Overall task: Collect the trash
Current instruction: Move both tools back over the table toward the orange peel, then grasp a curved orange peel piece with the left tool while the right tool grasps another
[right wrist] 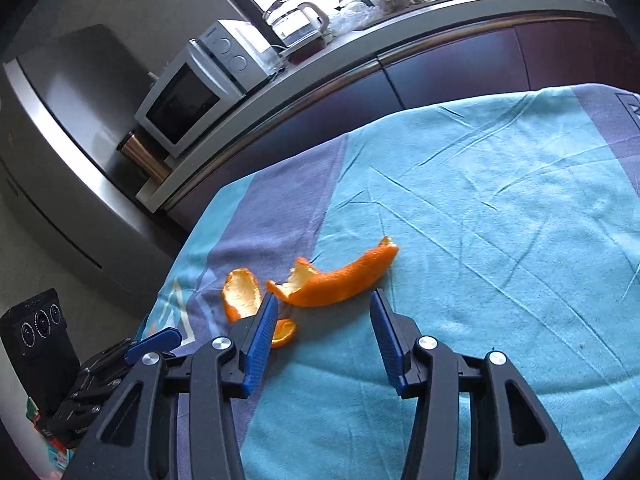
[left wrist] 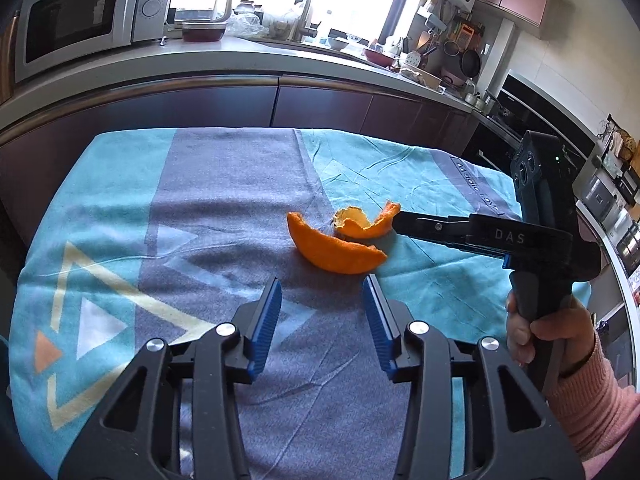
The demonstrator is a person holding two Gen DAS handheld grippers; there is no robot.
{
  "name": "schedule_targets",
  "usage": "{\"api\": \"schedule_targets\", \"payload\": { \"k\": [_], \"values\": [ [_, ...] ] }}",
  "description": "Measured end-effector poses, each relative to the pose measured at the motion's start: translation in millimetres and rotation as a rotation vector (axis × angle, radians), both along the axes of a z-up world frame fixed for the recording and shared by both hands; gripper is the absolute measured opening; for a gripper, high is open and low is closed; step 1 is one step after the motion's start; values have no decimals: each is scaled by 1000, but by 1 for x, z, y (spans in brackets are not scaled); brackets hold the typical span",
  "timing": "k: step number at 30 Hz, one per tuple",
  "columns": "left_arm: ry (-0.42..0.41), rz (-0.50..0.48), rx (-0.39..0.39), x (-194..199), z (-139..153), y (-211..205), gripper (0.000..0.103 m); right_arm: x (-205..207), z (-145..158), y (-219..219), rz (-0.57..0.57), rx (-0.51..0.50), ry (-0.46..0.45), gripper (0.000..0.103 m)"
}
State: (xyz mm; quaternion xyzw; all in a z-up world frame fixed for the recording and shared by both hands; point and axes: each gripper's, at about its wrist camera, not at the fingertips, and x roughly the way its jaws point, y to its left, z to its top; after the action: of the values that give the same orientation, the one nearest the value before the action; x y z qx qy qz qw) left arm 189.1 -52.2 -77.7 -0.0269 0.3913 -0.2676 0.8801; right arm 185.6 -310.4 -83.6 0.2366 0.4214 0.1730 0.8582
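Orange citrus peel strips are seen lying on a teal-and-grey patterned cloth spread over the table. The left gripper is held released just near of them; the right gripper is likewise unclenched, its tips beside the curled peel.

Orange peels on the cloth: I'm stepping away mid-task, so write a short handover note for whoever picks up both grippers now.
Left gripper: open, empty, just short of the larger peel.
Right gripper: open, empty, fingers either side of the near edge of the long curled peel, not clamped on it.
Things: both peels lie side by side on the blue and grey cloth, ends overlapping. No bin shows in either view.
Done: nothing collected yet.
Left: close on each peel, lift, and carry them to the trash.
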Motion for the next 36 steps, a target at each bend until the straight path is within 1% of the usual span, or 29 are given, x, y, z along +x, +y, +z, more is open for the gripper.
{"api": "schedule_targets", "payload": {
  "k": [6,9,14,16,17,19,22,24,26,30,32,36],
  "values": [
    [70,27,2,35,-13,-12,43,11,-3,-3,-15,10,9,47],
    [84,23,1,47,-16,-16,42,16,-5,-4,-10,14,16,46],
    [105,-6,-17,59,-17,-25,42,20,-8,-3,4,18,21,35],
    [116,-15,-31,60,-18,-28,42,21,-9,-2,10,21,24,29],
    [125,-23,-38,61,-20,-30,42,21,-9,-1,15,20,23,28],
    [144,-37,-53,63,-22,-33,42,21,-9,0,22,18,20,20],
    [161,-55,-51,63,-26,-42,40,20,-8,1,27,20,16,14],
    [169,-59,-57,64,-29,-44,39,20,-9,1,29,23,16,12],
    [183,-59,-71,65,-31,-44,36,19,-8,1,31,23,14,11],
    [182,-51,-71,64,-32,-44,32,19,-8,1,37,24,11,10],
    [178,-43,-72,64,-32,-43,28,18,-7,1,37,25,10,10],
    [164,-37,-72,59,-30,-42,22,14,-6,-1,40,38,2,5]
  ]
}}
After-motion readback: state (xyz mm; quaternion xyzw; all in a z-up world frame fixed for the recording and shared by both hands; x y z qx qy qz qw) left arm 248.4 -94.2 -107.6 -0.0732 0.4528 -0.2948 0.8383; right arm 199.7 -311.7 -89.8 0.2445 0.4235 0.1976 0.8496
